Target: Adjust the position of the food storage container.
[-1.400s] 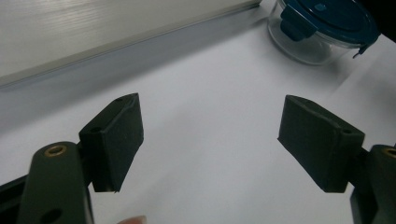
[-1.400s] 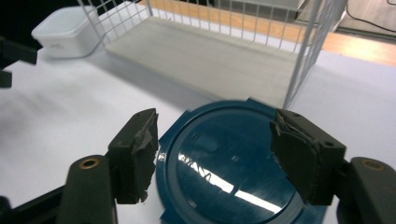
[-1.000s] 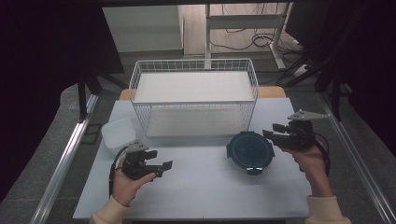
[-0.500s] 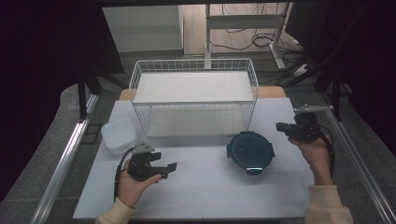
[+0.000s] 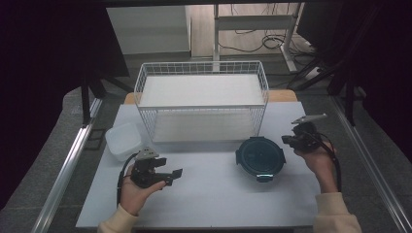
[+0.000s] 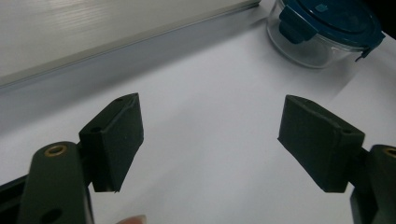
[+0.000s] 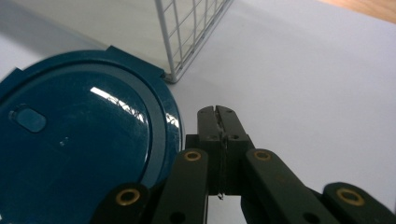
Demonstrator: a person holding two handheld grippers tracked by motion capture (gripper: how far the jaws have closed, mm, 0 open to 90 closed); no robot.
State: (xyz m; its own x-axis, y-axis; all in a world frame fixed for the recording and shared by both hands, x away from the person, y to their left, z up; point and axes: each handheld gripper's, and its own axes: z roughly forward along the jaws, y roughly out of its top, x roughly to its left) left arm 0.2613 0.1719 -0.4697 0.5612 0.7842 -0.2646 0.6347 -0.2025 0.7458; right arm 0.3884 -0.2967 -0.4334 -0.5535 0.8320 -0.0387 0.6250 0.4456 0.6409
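Change: right gripper [image 5: 286, 140] has sunk toward the container [image 5: 260, 157], its jaws just closing with nothing between them.
Meaning: probably set to push or press the lid, not grab it.
Right jaws: together, empty, at the lid's rim.
Left gripper [image 5: 176, 175]: jaws apart, empty, container well ahead.
Container: round clear bowl, dark teal clip lid [image 7: 79, 140], beside the basket [image 5: 201, 107].

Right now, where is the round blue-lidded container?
In the high view, the blue-lidded container sits right of centre on the table, just before the wire basket's right front corner, beside the right gripper.
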